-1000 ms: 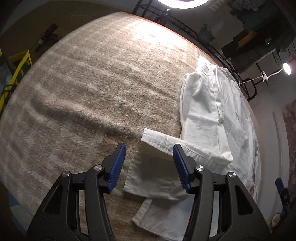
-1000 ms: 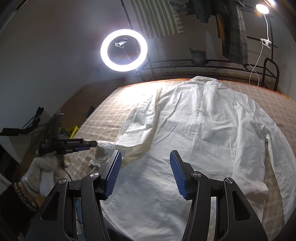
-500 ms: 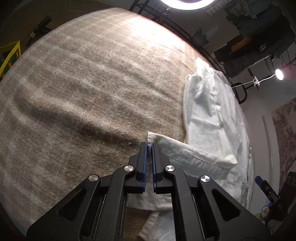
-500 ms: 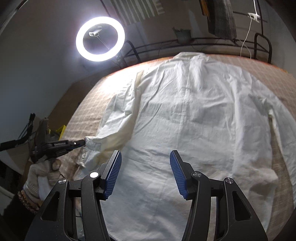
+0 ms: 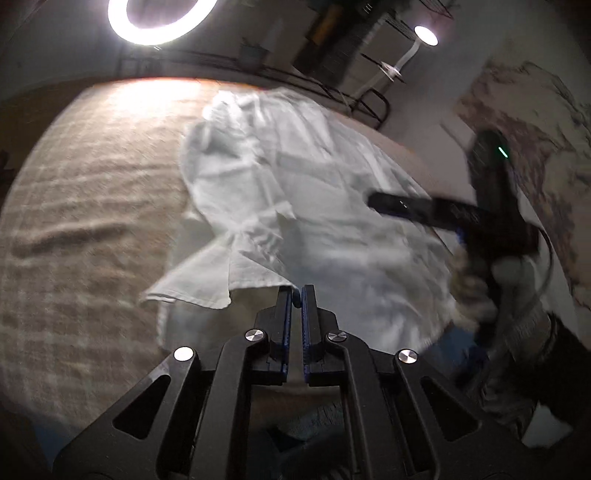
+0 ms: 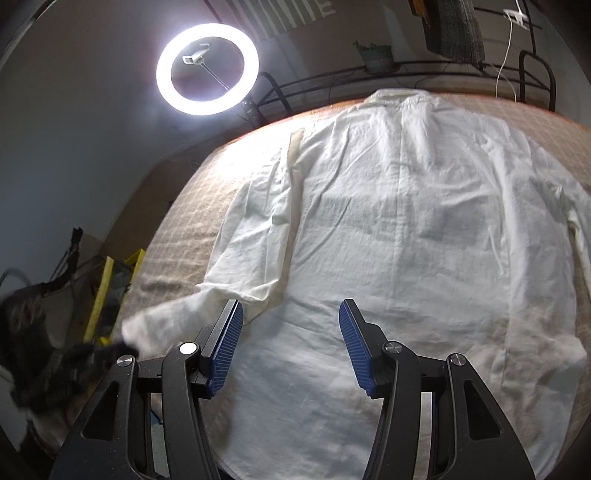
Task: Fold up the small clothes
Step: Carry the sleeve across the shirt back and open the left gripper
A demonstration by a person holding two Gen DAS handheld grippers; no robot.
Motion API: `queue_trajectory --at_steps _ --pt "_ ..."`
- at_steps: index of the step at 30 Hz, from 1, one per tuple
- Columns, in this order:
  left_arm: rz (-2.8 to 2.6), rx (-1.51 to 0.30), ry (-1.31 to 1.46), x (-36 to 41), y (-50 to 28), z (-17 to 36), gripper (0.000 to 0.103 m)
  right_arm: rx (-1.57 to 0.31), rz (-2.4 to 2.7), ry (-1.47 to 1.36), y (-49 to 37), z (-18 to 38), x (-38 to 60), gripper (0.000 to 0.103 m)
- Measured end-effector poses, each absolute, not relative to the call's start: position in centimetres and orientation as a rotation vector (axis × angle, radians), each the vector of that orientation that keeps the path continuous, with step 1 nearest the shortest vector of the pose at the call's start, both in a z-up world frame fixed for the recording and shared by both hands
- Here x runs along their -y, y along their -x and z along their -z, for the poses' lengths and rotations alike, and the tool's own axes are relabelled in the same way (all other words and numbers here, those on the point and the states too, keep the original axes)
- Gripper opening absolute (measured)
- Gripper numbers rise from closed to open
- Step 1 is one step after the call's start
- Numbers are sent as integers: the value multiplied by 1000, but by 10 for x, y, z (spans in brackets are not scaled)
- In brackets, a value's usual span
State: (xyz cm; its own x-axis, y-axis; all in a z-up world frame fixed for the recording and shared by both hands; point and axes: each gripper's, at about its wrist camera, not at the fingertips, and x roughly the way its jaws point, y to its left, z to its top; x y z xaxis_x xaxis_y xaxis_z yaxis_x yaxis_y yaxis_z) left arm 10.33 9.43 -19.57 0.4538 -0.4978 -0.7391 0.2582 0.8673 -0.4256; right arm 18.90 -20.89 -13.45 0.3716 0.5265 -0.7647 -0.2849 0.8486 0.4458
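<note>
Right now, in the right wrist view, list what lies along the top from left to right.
Glowing white ring light → small potted green plant on the black metal rail → dark grey cloth hanging down → thin white cable.

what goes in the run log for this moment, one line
left tongs: shut on sleeve cuff, lifted | right tongs: open, empty, over shirt hem | shirt: flat on blanket

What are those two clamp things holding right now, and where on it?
The left gripper is shut on the cuff end of the white shirt's sleeve, lifting it. The right gripper is open over the shirt, holding nothing.
</note>
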Motion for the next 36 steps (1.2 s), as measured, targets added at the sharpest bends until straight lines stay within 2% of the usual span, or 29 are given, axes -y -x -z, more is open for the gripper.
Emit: queue_trajectory --at_steps 4,10,11,12,13,14,23,29,30,31,32,33,34,36 --pt "550 -1028 254 -88 -76 193 1 -1135 -554 -276 -190 146 202 54" --pt "531 -943 352 -115 -68 171 6 -1208 -595 -296 -188 161 191 54" --pt "523 -938 354 -116 -71 171 9 -1226 -607 -327 -188 164 190 54" --pt "500 -942 363 -119 -75 171 16 -1242 -621 -359 -188 166 189 54" --pt "464 -955 377 -122 -80 174 25 -1254 -635 -380 -188 168 188 54" --pt "430 -972 390 -124 -90 179 30 -1260 -640 -382 -187 169 186 54" --pt "306 -1127 452 -124 -174 243 35 -1342 -623 -343 -176 186 182 54" --pt "280 -1144 464 -112 -196 266 32 -1409 -676 -345 -163 196 181 54" --pt "278 -1144 464 -109 -198 268 11 -1417 -678 -346 -163 199 180 54" --pt "269 -1151 455 -108 -200 271 3 -1426 -682 -349 -162 202 179 54" --pt "262 -1150 453 -107 -201 271 3 -1428 -686 -352 -162 203 178 54" --pt "253 -1145 451 -106 -201 270 3 -1422 -691 -352 -162 202 176 47" --pt "251 -1136 454 -107 -200 268 2 -1423 -707 -354 -162 202 173 27" --pt "237 -1116 440 -109 -199 258 2 -1444 -747 -384 -163 206 166 13"
